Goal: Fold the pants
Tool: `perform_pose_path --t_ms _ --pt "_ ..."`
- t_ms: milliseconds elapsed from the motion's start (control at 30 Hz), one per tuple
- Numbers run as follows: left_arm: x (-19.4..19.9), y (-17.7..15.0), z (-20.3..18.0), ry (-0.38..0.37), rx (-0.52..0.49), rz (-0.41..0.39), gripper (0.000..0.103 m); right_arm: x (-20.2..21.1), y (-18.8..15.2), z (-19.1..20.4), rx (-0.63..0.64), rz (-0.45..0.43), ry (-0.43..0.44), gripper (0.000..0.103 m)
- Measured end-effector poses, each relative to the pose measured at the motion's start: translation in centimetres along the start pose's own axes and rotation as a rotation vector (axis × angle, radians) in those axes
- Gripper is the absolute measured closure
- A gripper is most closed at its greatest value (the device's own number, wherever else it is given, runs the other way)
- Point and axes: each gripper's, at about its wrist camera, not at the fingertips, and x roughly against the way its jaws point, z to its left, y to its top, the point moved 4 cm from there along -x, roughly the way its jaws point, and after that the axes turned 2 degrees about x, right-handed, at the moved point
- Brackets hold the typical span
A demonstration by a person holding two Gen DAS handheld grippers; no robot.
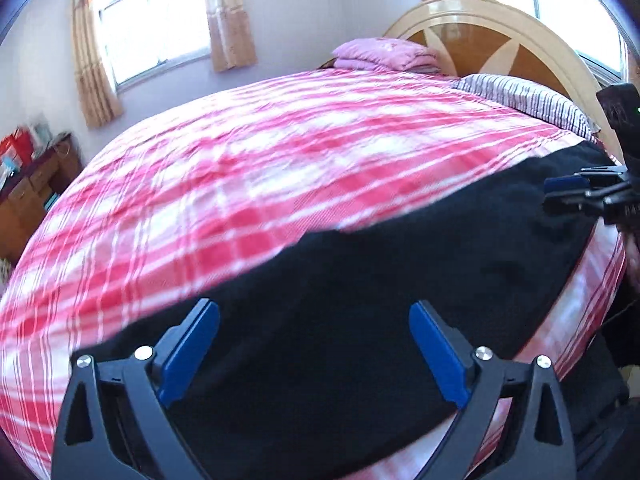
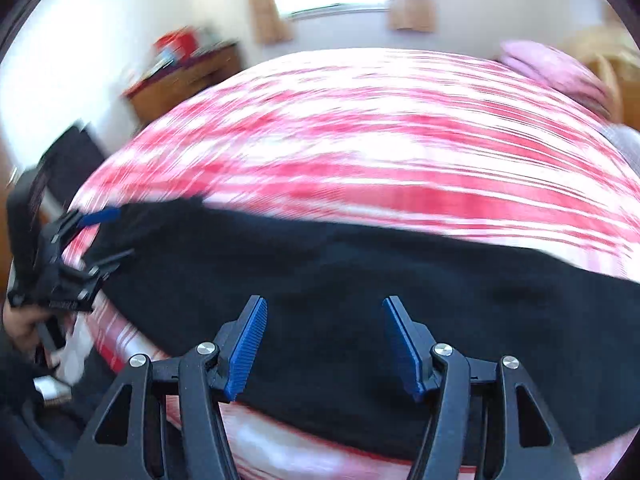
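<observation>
Both wrist cameras sit low and close over the near edge of the bed, looking across it to the far wall's window. Both views share the bed, the pants, and the window; each also catches the other tool.

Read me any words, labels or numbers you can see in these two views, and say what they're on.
No text can be read for sure.
Right claw: pale embossed marks on its black body, cut off at the frame edge, unreadable.
Left claw: small raised lettering on its black body, blurred, unreadable.
Red boxes on the wooden dresser: print too small and blurred.
Black pants: no label visible.
</observation>
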Motion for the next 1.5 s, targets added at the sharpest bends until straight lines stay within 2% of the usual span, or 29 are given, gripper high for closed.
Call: perform_pose_path --t_ms 200,500,800,900,1000,1100,1133,1333,1433,1500 --pt "-2.4 2.8 -4.2 -0.028 -0.062 0.024 0.004 5.8 -0.6 -9.5 -0.138 -0.091 -0.143 0.041" --pt "-5.1 4.1 -10.3 -0.053 -0.123 0.081 0.005 13.0 -3.5 -22.4 -0.398 -0.217 -0.316 0.041" --pt "-6.5 2.8 -11.0 -0.081 -0.036 0.12 0.004 19.1 -8.1 -32.9 -0.679 -0.302 -0.422 0.04" --pt "-6.8 2.3 -10.7 -0.083 -0.013 0.124 0.004 20.2 -10.3 -35.8 -0.813 -0.316 -0.374 0.04" --pt "-6.7 2.3 -10.8 -0.075 -0.011 0.118 0.004 19.8 -12.0 -37.6 -0.929 -0.324 -0.254 0.04" --pt "-6.7 2.2 -10.7 -0.073 -0.005 0.113 0.004 18.6 -11.8 -37.2 -0.926 -0.315 -0.098 0.04" --pt "-6.7 2.2 -10.6 -0.074 -0.001 0.114 0.004 18.2 -11.5 -36.8 -0.905 -0.306 -0.073 0.04" --pt "-6.7 2.0 -10.5 -0.08 0.007 0.113 0.003 16.2 -9.3 -33.3 -0.761 -0.248 -0.009 0.04" --pt "-6.8 1.8 -10.3 -0.085 0.016 0.114 0.002 15.5 -9.1 -32.3 -0.716 -0.22 -0.051 0.04" --pt "-6.8 1.8 -10.2 -0.087 0.019 0.113 0.002 15.5 -9.2 -32.5 -0.722 -0.227 -0.047 0.04"
